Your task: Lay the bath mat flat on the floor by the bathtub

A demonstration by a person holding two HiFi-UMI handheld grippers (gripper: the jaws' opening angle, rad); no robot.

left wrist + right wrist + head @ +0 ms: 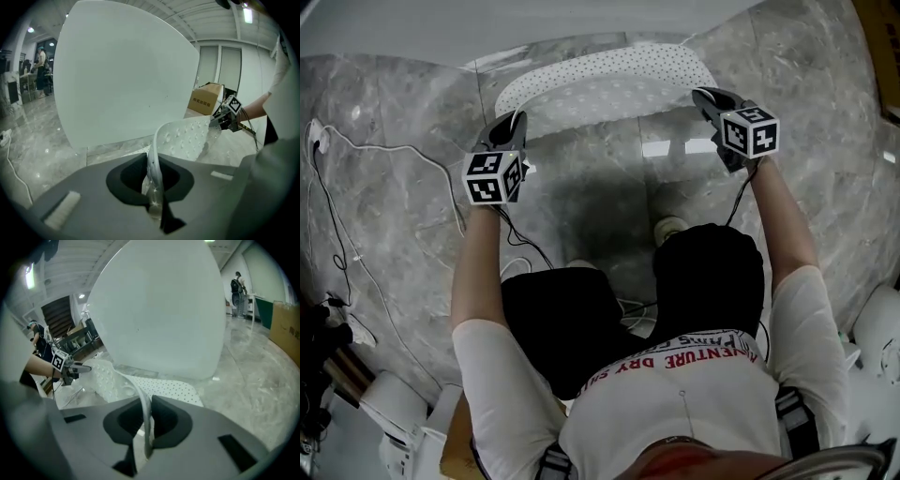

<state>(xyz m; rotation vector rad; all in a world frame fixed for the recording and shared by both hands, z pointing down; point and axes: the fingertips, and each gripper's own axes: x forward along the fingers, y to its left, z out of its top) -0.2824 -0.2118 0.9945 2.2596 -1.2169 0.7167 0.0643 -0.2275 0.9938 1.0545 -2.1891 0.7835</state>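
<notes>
Grey marble floor [394, 112] takes up most of the head view, and the white bathtub [441, 28] runs across the top at 12 o'clock. It shows up as a huge white curved wall in both gripper views too. The bath mat [609, 70], white and dotted with little holes, sits right in front of the tub at 12. Its far part looks to be down on the tiles, while its near edge is held up off them and curling. The left gripper [512, 120] at about 11 o'clock is clamped tight on the mat's left corner, and you can see the edge squeezed between its jaws. The right gripper [705, 96] at 1 o'clock is pinched the same way on the right corner. A thin white cable [356, 150] snakes over the floor at 9 to 10 o'clock.
</notes>
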